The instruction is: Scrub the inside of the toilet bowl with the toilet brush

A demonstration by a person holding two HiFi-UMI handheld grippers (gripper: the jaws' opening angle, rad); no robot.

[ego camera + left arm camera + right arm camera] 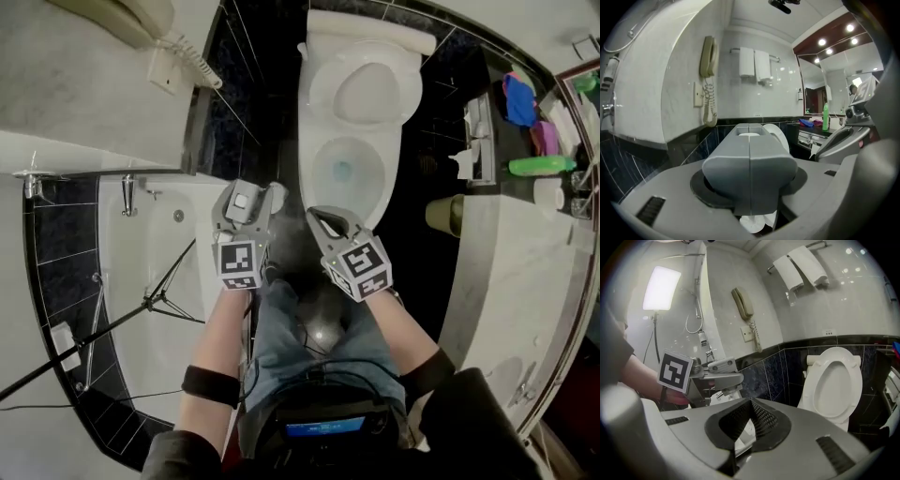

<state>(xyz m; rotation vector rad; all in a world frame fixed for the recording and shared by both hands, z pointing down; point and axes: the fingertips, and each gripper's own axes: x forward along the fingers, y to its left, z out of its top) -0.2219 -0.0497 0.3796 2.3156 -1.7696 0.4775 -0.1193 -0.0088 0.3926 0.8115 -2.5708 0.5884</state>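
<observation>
Bathroom with dark wall and floor tiles [253,56]. White bathtub [141,281] at nine o'clock, corded wall phone [131,17] at eleven, marble vanity counter [506,272] at four. Folded white towels [754,63] on rail, recessed ceiling lights [829,44] above.

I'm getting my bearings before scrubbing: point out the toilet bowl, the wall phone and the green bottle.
toilet bowl [326,155], head view, on the left inner wall.
wall phone [708,57], left gripper view, on the middle of the handset.
green bottle [542,165], head view, on the middle of its body.
</observation>
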